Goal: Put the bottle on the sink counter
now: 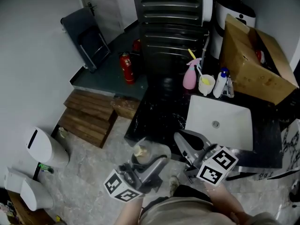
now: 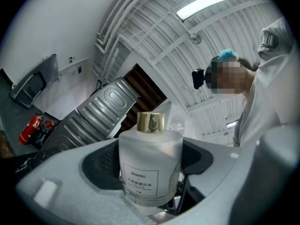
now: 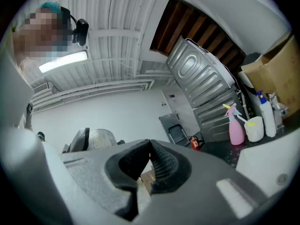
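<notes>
The bottle (image 2: 150,165) is a squat cylinder of frosted glass with a shiny gold cap and a white printed label. It stands upright, pinched between the broad grey jaws of the left gripper (image 1: 149,159), whose dark ribbed pads press its sides. In the head view it sits at lower centre, just short of the near edge of the glossy black counter (image 1: 157,114) and not resting on it. The right gripper (image 3: 149,150) has its jaws pressed together tip to tip, ridged pads meeting with nothing between them. It sits lower right of centre, near the front corner of the square white sink basin (image 1: 206,109). Behind the basin stand a pink spray bottle (image 1: 190,77), a white cup (image 1: 206,85) holding something yellow, and a slim white bottle with a blue cap (image 1: 220,83). At upper right an open cardboard box (image 1: 255,74) holds something red that is too small to tell. A ribbed metal panel (image 1: 171,22) fills the top centre. To its left stands a red fire extinguisher (image 1: 127,68), with slatted wooden steps (image 1: 91,116) below it. The bottle's base is hidden by the near jaw.
</notes>
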Demonstrator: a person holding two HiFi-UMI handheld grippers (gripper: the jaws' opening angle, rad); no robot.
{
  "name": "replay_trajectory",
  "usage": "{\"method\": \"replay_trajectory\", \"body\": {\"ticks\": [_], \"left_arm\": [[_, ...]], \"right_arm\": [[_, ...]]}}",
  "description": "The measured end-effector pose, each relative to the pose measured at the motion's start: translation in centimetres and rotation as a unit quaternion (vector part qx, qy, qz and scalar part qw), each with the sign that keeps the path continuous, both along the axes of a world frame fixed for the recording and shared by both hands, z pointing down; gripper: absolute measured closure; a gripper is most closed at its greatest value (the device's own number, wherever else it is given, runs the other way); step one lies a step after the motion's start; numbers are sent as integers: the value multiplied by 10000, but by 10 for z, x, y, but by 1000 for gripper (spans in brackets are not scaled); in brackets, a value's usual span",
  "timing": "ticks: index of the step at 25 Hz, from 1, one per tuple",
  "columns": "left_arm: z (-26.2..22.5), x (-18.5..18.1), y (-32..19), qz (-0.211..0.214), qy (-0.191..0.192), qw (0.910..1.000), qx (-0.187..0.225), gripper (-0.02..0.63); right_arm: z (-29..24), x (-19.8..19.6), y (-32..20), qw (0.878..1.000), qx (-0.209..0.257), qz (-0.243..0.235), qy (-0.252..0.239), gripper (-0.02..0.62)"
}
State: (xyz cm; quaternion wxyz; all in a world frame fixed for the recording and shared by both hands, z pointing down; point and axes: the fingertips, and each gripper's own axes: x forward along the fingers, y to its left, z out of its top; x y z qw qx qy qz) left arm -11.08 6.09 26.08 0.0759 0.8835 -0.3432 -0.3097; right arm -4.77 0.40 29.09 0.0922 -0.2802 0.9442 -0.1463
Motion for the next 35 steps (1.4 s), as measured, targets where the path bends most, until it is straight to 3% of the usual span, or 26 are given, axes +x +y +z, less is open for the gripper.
{"method": "replay_trajectory", "body": {"ticks": [12,23,35], "left_arm": [[11,24,-93,-48,8,9999,-104,259],[17,48,-123,138,-41,9994,-305,259],[30,44,-168,441,-166,9977,-496,259]], "right_arm": [[6,21,-91,10000,-4,-89,15,592],[12,44,-118,9998,-137,74,-98,592],[31,36,-159,9988,-394,273,-63,592]]}}
